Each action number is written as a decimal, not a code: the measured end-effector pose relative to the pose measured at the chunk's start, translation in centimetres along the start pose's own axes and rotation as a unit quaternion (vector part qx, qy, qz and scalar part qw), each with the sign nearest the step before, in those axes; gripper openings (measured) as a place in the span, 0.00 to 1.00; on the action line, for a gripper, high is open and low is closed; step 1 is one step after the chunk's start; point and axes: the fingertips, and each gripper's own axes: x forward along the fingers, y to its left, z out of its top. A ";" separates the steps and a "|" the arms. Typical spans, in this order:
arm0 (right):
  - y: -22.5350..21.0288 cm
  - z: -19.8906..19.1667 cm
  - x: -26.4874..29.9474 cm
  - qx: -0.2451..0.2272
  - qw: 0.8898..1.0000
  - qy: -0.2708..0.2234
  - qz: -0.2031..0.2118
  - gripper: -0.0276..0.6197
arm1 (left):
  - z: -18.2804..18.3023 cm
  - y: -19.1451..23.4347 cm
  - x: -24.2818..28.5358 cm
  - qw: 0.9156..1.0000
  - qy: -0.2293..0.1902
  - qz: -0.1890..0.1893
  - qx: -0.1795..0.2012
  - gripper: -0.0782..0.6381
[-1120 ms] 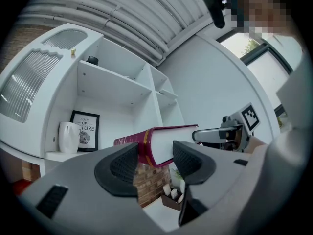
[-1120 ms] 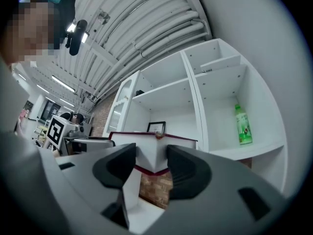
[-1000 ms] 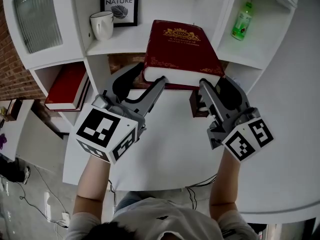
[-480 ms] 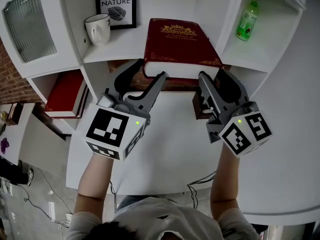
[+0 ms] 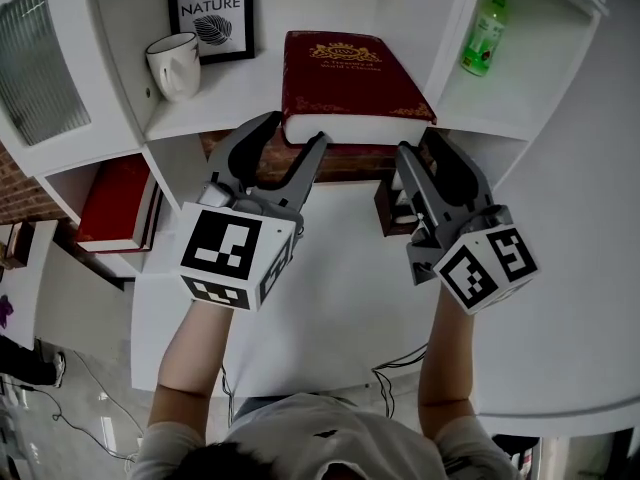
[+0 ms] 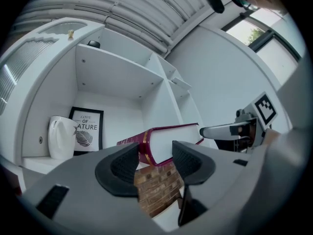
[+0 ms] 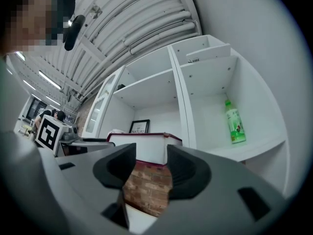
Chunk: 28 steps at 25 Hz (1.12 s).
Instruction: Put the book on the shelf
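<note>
A thick dark red book (image 5: 345,83) with gold print lies flat on the white shelf board (image 5: 220,98), its page edge facing me and slightly overhanging the front. My left gripper (image 5: 292,133) is open, its fingertips right at the book's front left corner; whether they touch it I cannot tell. My right gripper (image 5: 423,150) is open just below the front right corner, with nothing between its pads. In the left gripper view the book (image 6: 171,142) shows beyond the spread jaws of that gripper (image 6: 155,160). In the right gripper view the book (image 7: 146,143) sits past my right gripper (image 7: 151,163).
A white mug (image 5: 172,65) and a framed print (image 5: 210,13) stand left of the book. A green bottle (image 5: 483,33) is in the right compartment. Red books (image 5: 115,203) lie in a lower left cubby. A dark brown box (image 5: 388,208) rests on the white table (image 5: 340,298).
The book has slid deeper onto the shelf, so less of it overhangs. Both grippers followed it forward, with their jaws still spread.
</note>
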 end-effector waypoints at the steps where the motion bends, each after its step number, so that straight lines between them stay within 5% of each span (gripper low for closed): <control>1: -0.1 -0.1 -0.1 -0.001 1.000 0.002 -0.003 0.35 | -0.1 0.1 0.3 1.000 -0.001 0.001 0.000 0.42; 8: 0.0 -0.7 -0.1 -0.003 1.000 0.017 -0.013 0.15 | -0.5 0.5 1.8 1.000 -0.004 0.002 -0.018 0.40; 16: 1.4 -1.1 2.5 0.001 1.000 0.025 -0.003 0.06 | -0.9 1.3 0.8 0.998 -0.003 -0.014 -0.061 0.35; 25: 2.0 -1.7 5.2 0.005 1.000 0.024 -0.017 0.05 | -1.5 1.9 -1.8 1.000 0.012 0.001 0.024 0.15; 28: 1.6 -1.7 5.4 0.009 0.999 0.024 -0.030 0.05 | -2.1 2.1 -2.4 1.000 0.019 -0.011 0.018 0.13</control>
